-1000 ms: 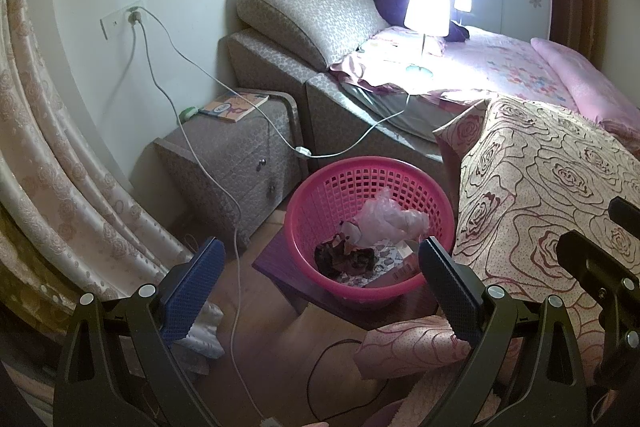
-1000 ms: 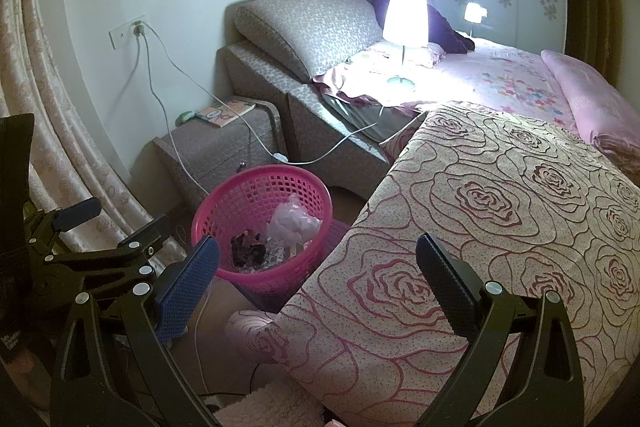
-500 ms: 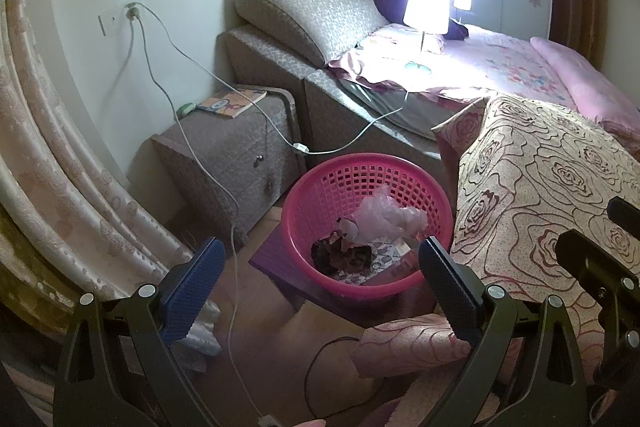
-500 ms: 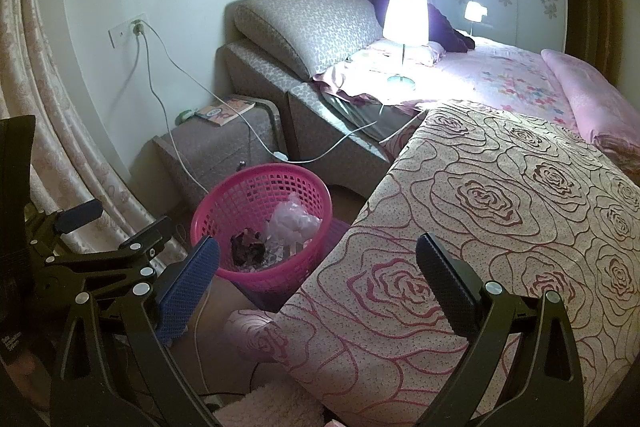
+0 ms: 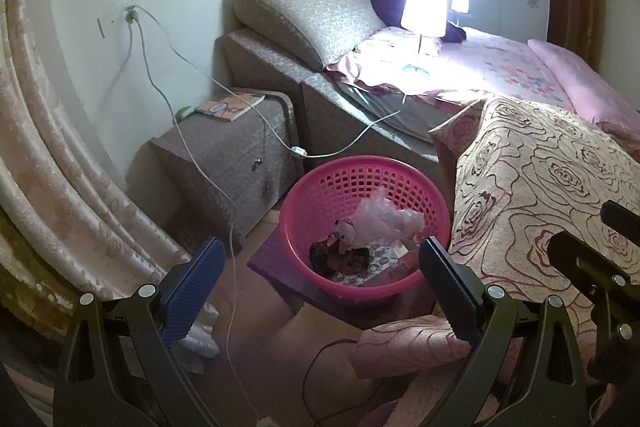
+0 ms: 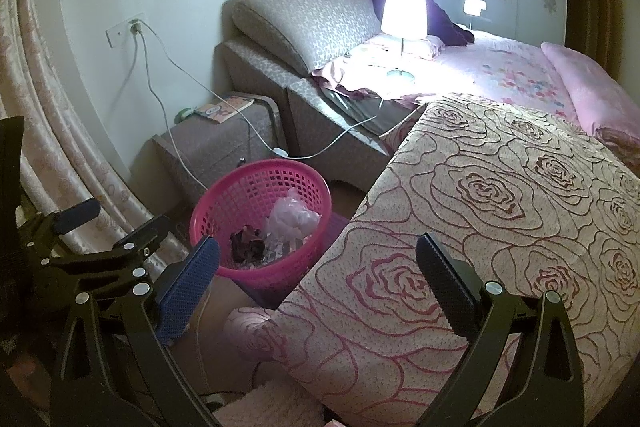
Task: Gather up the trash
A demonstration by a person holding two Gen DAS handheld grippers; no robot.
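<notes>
A pink mesh basket [image 5: 320,187] [image 6: 244,187] stands on the floor between the bedside cabinet and the bed. Inside it lie a crumpled pale plastic bag [image 5: 384,219] [image 6: 292,219], dark scraps [image 5: 340,259] [image 6: 246,245] and printed wrappers. A white crumpled tissue [image 5: 202,337] lies on the floor near the curtain, partly behind my left finger. My left gripper [image 5: 318,287] is open and empty, held above the floor just short of the basket. My right gripper [image 6: 318,279] is open and empty over the bed's edge, right of the basket.
A grey bedside cabinet [image 5: 224,155] carries a book [image 5: 232,105]. White cables [image 5: 224,195] hang from the wall socket across the cabinet to the floor. A lit lamp [image 5: 422,11] stands on the bed. The rose-patterned quilt [image 6: 500,207] covers the bed; curtains [image 5: 52,167] hang left.
Both grippers have shifted slightly; the basket sits a little lower and nearer in the left wrist view. Both stay open and empty.
</notes>
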